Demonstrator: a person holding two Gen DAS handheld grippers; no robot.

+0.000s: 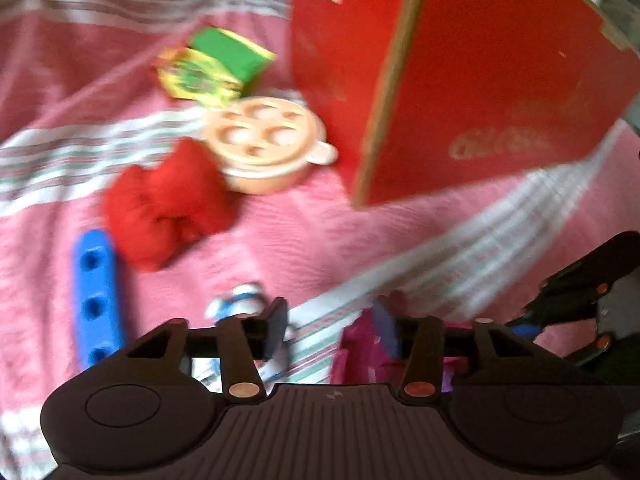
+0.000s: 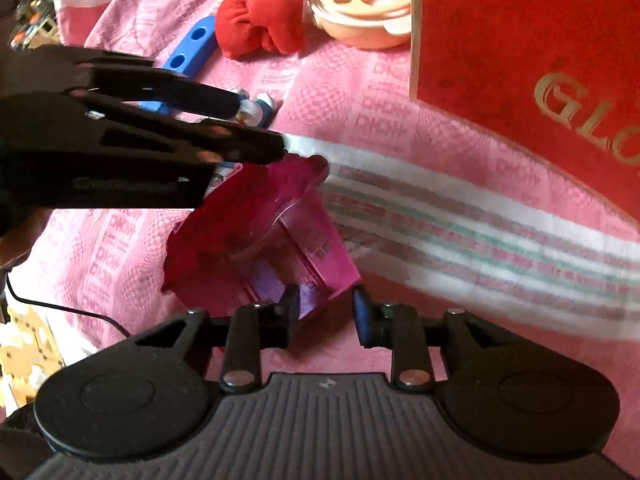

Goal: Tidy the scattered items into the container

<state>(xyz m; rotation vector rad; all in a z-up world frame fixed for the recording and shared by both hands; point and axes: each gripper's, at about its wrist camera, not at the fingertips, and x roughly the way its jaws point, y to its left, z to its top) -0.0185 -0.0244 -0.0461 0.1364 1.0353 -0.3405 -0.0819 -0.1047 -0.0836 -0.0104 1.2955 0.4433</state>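
A tall red box (image 1: 480, 100) (image 2: 520, 60) stands on pink striped cloth (image 1: 280, 240). Beside it lie a green and yellow packet (image 1: 212, 68), a peach lidded bowl (image 1: 264, 144) (image 2: 364, 4), a red cloth bundle (image 1: 168, 208) (image 2: 264, 16) and a blue strip with holes (image 1: 96, 300) (image 2: 192, 48). My left gripper (image 1: 332, 324) (image 2: 260, 124) is open, and a small white and blue bottle (image 1: 240, 300) (image 2: 260, 110) lies by its left finger. My right gripper (image 2: 326, 310) (image 1: 592, 308) is open. A corner of a magenta plastic pack (image 2: 260, 232) (image 1: 356, 352) reaches just ahead of its fingertips.
A black cable (image 2: 80, 312) runs over the cloth at the left. Yellowish clutter (image 2: 24, 352) sits past the cloth's left edge. The two grippers are close together over the magenta pack. Both views are motion-blurred.
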